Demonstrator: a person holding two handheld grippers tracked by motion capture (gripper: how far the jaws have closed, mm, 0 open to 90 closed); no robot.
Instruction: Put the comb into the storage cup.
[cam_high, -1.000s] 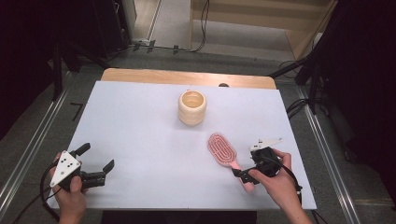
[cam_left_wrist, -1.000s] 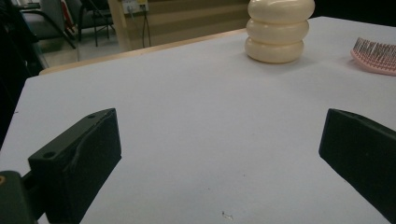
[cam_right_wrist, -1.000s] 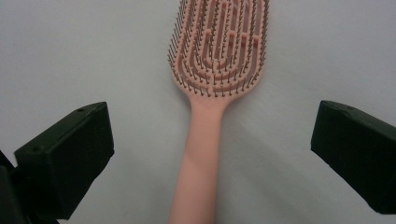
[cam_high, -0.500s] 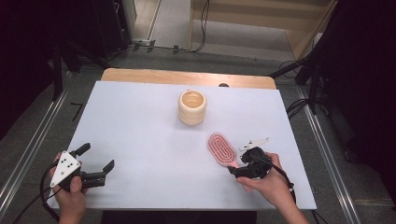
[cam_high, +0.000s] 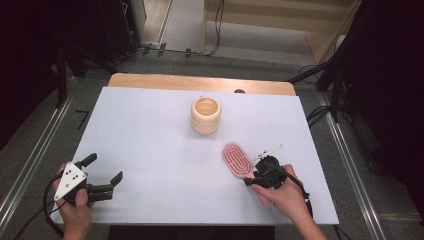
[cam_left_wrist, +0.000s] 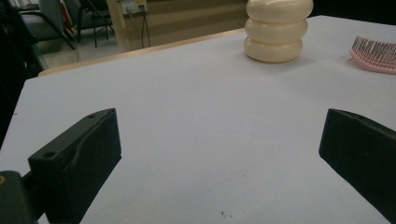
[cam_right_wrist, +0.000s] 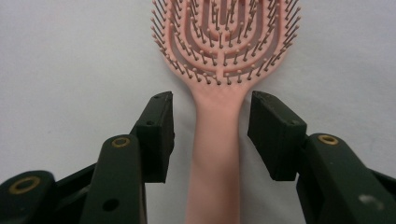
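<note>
Right hand (cam_high: 285, 195) sits low at the table's near right, its gripper (cam_right_wrist: 212, 123) aimed along the pink hairbrush (cam_high: 237, 159). Up close, the right gripper view shows the jaws partly open on either side of the brush handle with gaps both sides, gripping nothing. From above the hand hides the handle. Left gripper (cam_high: 102, 175) rests near left, jaws wide and empty. Cream cup (cam_high: 205, 115) stands mid-table.
</note>
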